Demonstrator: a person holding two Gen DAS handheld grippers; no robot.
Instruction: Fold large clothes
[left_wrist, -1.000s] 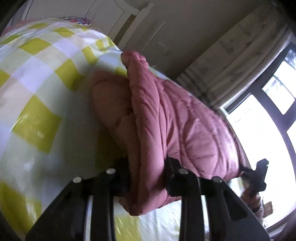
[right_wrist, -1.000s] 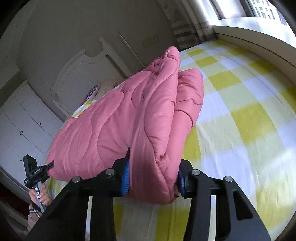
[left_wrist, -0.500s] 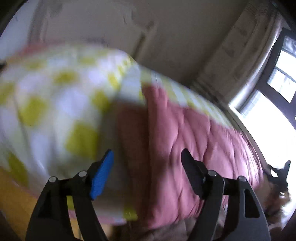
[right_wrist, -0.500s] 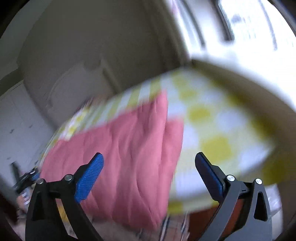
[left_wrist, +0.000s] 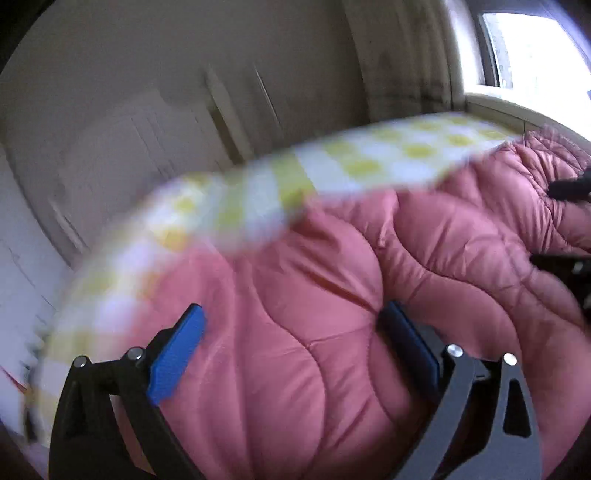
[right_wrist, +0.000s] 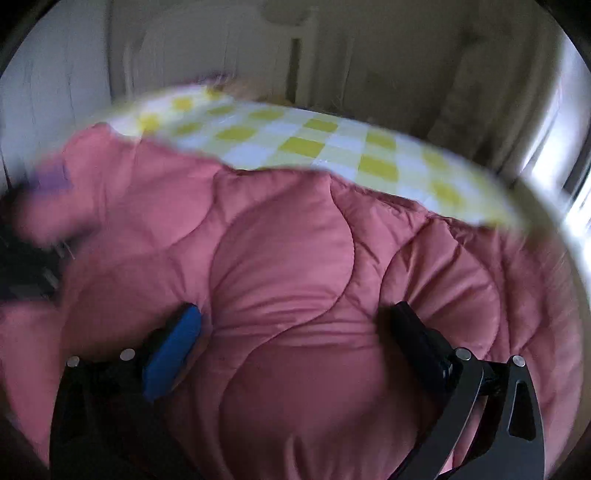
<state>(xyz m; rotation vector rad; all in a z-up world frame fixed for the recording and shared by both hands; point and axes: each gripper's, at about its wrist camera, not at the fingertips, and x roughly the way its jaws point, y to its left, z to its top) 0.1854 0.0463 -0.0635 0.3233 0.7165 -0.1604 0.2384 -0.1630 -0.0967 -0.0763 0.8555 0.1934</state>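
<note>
A pink quilted padded coat (left_wrist: 369, 280) lies folded on a bed with a yellow and white checked sheet (left_wrist: 369, 162). My left gripper (left_wrist: 291, 332) is open, its blue-padded jaws set wide over the coat's near edge with a bulge of fabric between them. In the right wrist view the coat (right_wrist: 288, 266) fills the lower frame. My right gripper (right_wrist: 291, 332) is also open, straddling a puffed section of the coat. The other gripper shows as a dark blur at the right edge of the left wrist view (left_wrist: 569, 188). Both views are motion-blurred.
A white headboard (right_wrist: 288, 44) and beige wall stand beyond the bed (right_wrist: 314, 140). A bright window (left_wrist: 532, 55) with curtains is at the right in the left wrist view. White cabinets (left_wrist: 22, 229) are at the left.
Both grippers let go of the coat's folded edges, opened wide, swung around and now sit low over the coat on the bed.
</note>
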